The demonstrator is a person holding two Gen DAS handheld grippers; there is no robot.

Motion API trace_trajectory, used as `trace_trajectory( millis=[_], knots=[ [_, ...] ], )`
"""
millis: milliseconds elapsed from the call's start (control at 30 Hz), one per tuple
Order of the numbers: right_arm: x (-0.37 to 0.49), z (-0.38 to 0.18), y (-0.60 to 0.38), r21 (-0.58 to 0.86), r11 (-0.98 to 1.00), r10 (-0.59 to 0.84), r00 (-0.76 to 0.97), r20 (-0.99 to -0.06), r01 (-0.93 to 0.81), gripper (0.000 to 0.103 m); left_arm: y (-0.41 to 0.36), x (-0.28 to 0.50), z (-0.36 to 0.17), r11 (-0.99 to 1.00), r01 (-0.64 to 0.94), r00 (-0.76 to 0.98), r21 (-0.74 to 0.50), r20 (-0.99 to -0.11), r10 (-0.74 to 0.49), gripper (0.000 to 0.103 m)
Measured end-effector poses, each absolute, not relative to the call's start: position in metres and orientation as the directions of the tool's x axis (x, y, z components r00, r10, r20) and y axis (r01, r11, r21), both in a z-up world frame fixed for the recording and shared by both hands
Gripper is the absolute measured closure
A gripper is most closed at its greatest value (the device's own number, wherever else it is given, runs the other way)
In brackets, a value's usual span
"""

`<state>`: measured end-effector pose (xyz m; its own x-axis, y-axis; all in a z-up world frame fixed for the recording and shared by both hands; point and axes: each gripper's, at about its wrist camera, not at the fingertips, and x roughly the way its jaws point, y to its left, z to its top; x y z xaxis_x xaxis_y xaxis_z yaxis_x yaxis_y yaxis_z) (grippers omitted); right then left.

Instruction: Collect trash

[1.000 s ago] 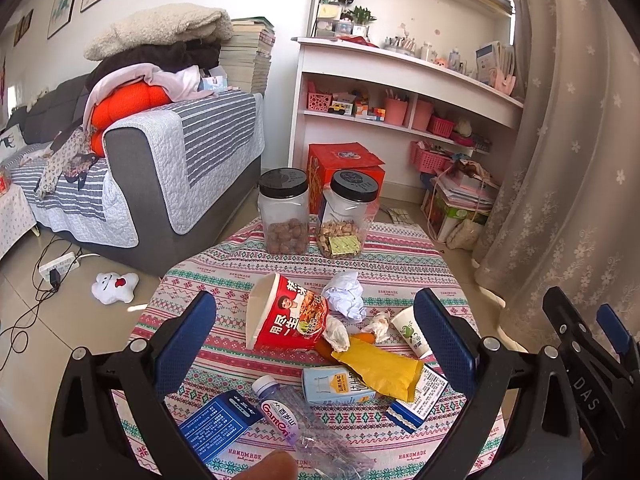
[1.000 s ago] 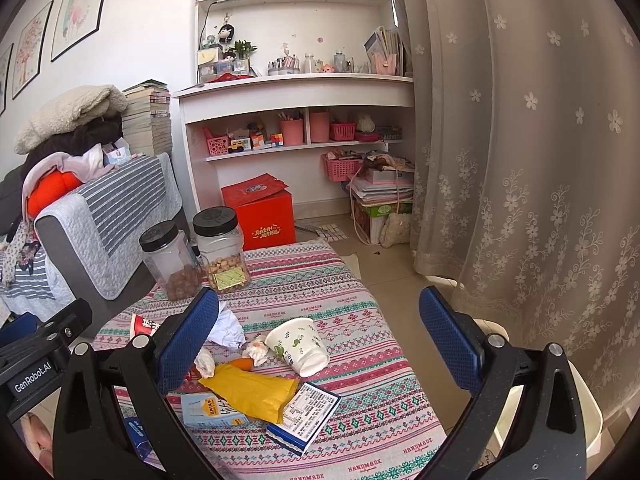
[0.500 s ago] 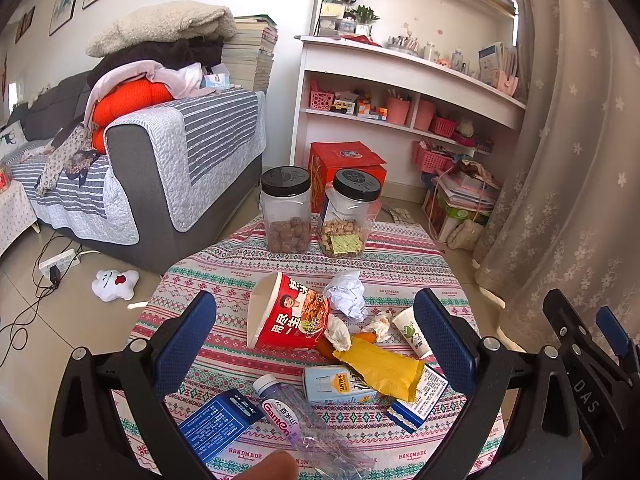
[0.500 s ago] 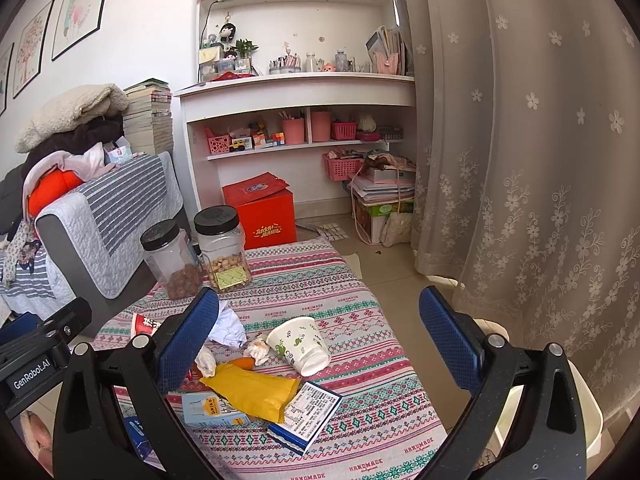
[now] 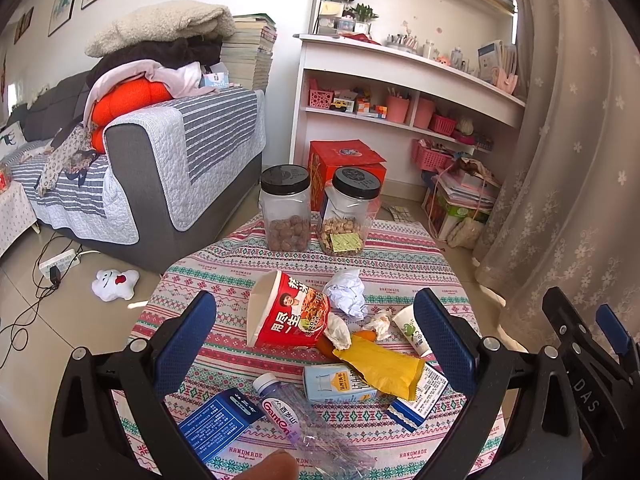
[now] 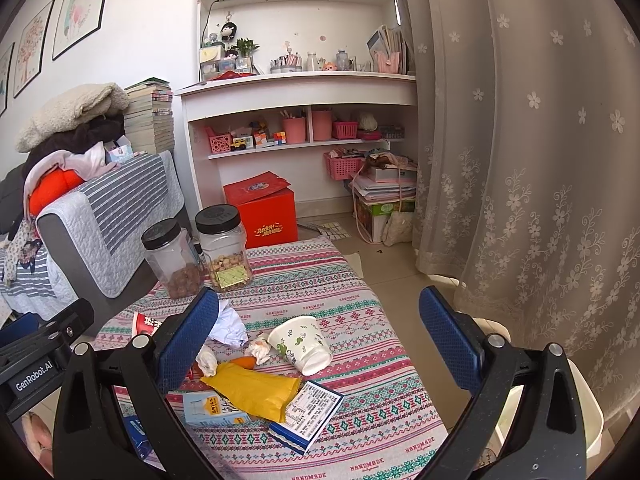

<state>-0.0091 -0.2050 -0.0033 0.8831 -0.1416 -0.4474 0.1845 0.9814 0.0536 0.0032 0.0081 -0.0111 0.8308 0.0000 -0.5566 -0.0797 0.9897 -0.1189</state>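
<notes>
Both the left hand-held gripper (image 5: 314, 334) and the right hand-held gripper (image 6: 318, 334) hang released and empty above the desk (image 6: 360, 280), so collecting looks not yet begun. The trash lies heaped toward the desk's near edge: a red noodle cup (image 5: 288, 312), paper cup (image 6: 302, 344), yellow wrapper (image 6: 252, 390) and plastic bottle (image 5: 304, 428). Next, one gripper should descend and close on a single piece, perhaps the paper cup.

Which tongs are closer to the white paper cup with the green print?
Right. The right tongs frame the paper cup, which lies tipped between their open tips. The left tongs sit further left, centred on the red noodle cup.
</notes>
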Motion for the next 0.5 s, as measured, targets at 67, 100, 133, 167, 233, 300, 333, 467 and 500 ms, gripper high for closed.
trace_trajectory(
  millis=[67, 100, 133, 167, 233, 300, 333, 467, 500],
  knots=[
    [-0.0084, -0.0014, -0.2026, 0.051, 0.982, -0.141, 0.881, -0.452, 0.184, 0.007, 0.0080, 0.0034, -0.0110, 0.990, -0.080, 0.831, -0.118, -0.556, 0.001, 0.007],
    [-0.0084, 0.0002, -0.2003, 0.050, 0.982, -0.142, 0.880, -0.453, 0.184, 0.007, 0.0082, 0.0033, -0.0110, 0.990, -0.081, 0.831, -0.119, -0.557, 0.001, 0.007],
    [-0.0080, -0.0014, -0.2015, 0.050, 0.982, -0.142, 0.880, -0.452, 0.184, 0.007, 0.0082, 0.0034, -0.0110, 0.989, -0.081, 0.830, -0.120, -0.558, 0.000, 0.007],
    [-0.0079, -0.0024, -0.2027, 0.050, 0.982, -0.143, 0.881, -0.451, 0.185, 0.007, 0.0080, 0.0035, -0.0114, 0.989, -0.081, 0.829, -0.121, -0.560, 0.000, 0.007],
    [-0.0073, -0.0007, -0.2009, 0.050, 0.981, -0.144, 0.880, -0.452, 0.186, 0.007, 0.0079, 0.0032, -0.0119, 0.989, -0.081, 0.828, -0.122, -0.561, -0.001, 0.007],
    [-0.0084, -0.0024, -0.2008, 0.051, 0.981, -0.144, 0.879, -0.454, 0.187, 0.007, 0.0074, 0.0031, -0.0124, 0.989, -0.081, 0.828, -0.121, -0.561, -0.001, 0.007],
    [-0.0082, -0.0011, -0.1986, 0.051, 0.981, -0.145, 0.878, -0.456, 0.188, 0.007, 0.0075, 0.0029, -0.0125, 0.989, -0.081, 0.827, -0.121, -0.562, 0.000, 0.007],
    [-0.0085, -0.0016, -0.2008, 0.050, 0.981, -0.144, 0.880, -0.453, 0.186, 0.007, 0.0063, 0.0033, -0.0137, 0.990, -0.081, 0.825, -0.118, -0.565, 0.000, 0.007],
    [-0.0086, 0.0000, -0.1991, 0.050, 0.981, -0.144, 0.880, -0.452, 0.186, 0.007, 0.0060, 0.0039, -0.0136, 0.990, -0.080, 0.825, -0.118, -0.565, -0.001, 0.007]
  ],
)
